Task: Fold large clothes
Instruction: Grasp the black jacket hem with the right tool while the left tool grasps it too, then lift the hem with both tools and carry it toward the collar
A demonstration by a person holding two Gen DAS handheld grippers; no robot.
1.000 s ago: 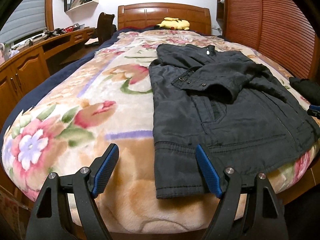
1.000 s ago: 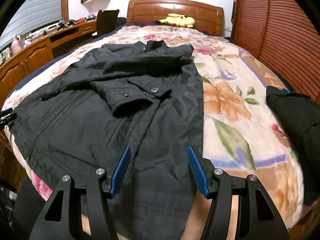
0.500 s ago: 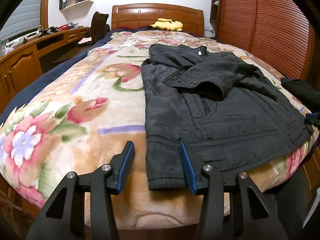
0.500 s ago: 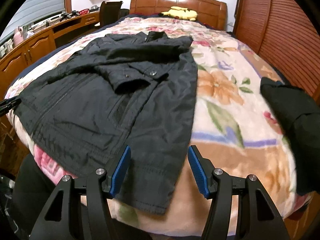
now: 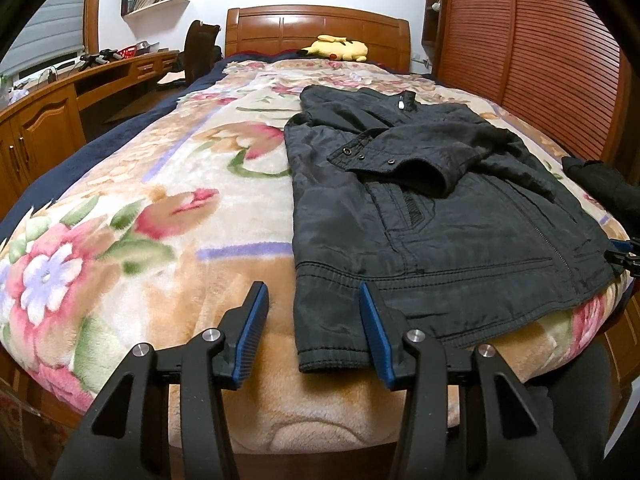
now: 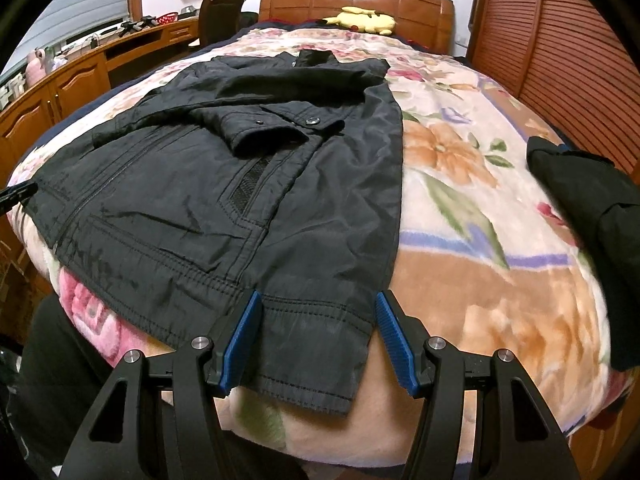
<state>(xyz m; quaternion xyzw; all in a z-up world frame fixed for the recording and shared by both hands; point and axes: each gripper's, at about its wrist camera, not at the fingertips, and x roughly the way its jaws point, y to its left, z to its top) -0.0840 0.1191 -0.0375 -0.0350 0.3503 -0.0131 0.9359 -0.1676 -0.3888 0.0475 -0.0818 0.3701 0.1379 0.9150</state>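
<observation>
1. Jacket (image 5: 432,216) lies flat on the bed (image 5: 160,200), collar toward the headboard, one sleeve folded across the chest; hem hangs just over the near edge.
2. Left gripper (image 5: 312,332): jaws have just been closing and now stand apart, straddling the hem's left corner, pads not pressing it. Nothing held.
3. Right gripper (image 6: 318,338): jaws apart around the hem's right corner, likewise not pinching.
4. Risk: the shell looks slick, so a shallow bite at the hem may slip once lifted.
5. Risk: a pad could catch the plush blanket (image 6: 480,280) together with the hem and drag it into the fold (blanket sits directly beneath both corners).
6. Risk: uneven lift between hands would skew the fold; the loose sleeve may slide off the chest.
7. Count: one jacket, two grippers, one blanket, one yellow plush (image 5: 340,48) at the headboard, one other dark garment (image 6: 588,216) at the bed's right side.
</observation>
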